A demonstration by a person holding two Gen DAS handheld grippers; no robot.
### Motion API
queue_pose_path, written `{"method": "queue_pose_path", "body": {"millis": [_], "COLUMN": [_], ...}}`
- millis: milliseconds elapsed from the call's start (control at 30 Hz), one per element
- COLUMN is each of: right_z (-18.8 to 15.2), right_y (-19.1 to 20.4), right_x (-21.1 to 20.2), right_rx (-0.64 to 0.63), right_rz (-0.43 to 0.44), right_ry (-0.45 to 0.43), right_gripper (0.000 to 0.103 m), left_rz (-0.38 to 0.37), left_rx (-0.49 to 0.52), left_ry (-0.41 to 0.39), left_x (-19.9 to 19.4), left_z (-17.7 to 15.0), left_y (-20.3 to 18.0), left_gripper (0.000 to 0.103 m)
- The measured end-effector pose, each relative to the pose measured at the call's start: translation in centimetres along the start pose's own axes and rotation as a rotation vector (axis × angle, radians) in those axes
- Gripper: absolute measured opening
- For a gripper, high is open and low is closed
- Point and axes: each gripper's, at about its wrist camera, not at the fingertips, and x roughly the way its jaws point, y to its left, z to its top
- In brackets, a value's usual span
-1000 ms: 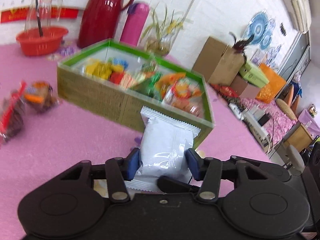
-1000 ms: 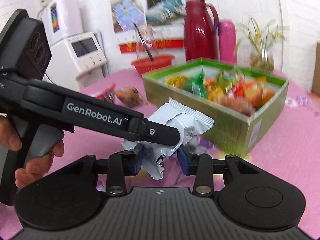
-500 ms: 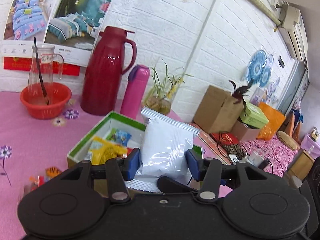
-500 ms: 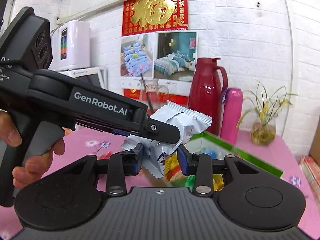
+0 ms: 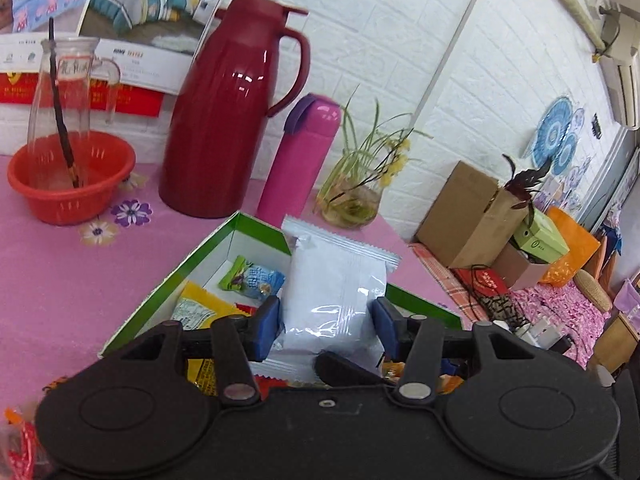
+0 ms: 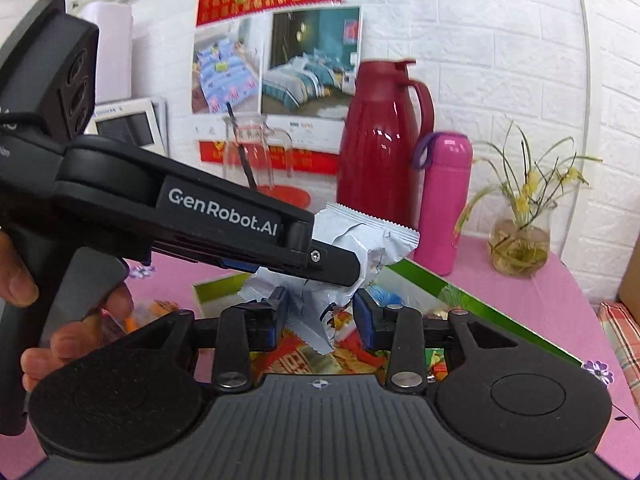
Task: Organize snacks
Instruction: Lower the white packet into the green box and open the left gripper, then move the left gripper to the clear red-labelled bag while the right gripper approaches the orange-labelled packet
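Observation:
A white snack packet (image 5: 336, 296) stands upright between the blue pads of my left gripper (image 5: 326, 320), whose jaws are opening while both pads still touch its sides. The same packet (image 6: 360, 240), crumpled, also sits between the pads of my right gripper (image 6: 320, 316), which pinch its lower end. My left gripper (image 6: 340, 268) reaches in from the left across the packet. The right gripper's fingertip (image 5: 344, 368) shows below the packet. Under both grippers lies the open green snack box (image 5: 192, 264), also seen in the right wrist view (image 6: 460, 284), holding several colourful packets.
Behind the box stand a dark red thermos jug (image 5: 224, 120), a pink flask (image 5: 296, 160), a glass vase with a plant (image 5: 356, 200) and an orange basket (image 5: 68, 176) holding a glass jug. Loose snacks (image 5: 16, 440) lie on the pink cloth. A hand (image 6: 80, 340) grips the left handle.
Both grippers carried the white packet from in front of the green box to above it, rising a little. The box now lies beneath them. The left pads stand slightly wider.

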Motion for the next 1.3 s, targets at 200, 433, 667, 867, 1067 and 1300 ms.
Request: {"method": "queue_pose_path", "body": {"millis": [200, 433, 667, 867, 1067, 1300], "right_z": [-0.3, -0.4, 0.0, -0.3, -1.2, -2.8], "right_y": [0.0, 0.7, 2.3, 4.4, 7.2, 10.6], "right_x": [0.6, -0.3, -3.0, -5.7, -7.4, -7.5], "right_rx": [-0.025, -0.045, -0.070, -0.109, -0.164, -0.245], "right_rz": [-0.045, -0.061, -0.056, -0.036, 0.008, 0.076], "right_ry": [0.022, 0.015, -0.023, -0.055, -0.059, -0.032], "right_gripper": [0.071, 0.090, 0.099, 0.103, 0.103, 0.103], "left_rz": [0.114, 0.142, 0.165, 0.177, 0.195, 0.291], "left_rx": [0.024, 0.018, 0.030, 0.045, 0.077, 0.060], "left_ry": [0.012, 0.004, -0.028, -0.062, -0.073, -0.112], "left_x": [1.8, 0.4, -2.8, -6.1, -9.4, -13.9], "left_z": [-1.1, -1.3, -1.8, -3.0, -4.7, -5.7], "left_y": [1.1, 1.4, 0.4, -0.6, -0.9, 3.2], "left_gripper": [0.103, 0.103, 0.103, 0.103, 0.103, 0.103]}}
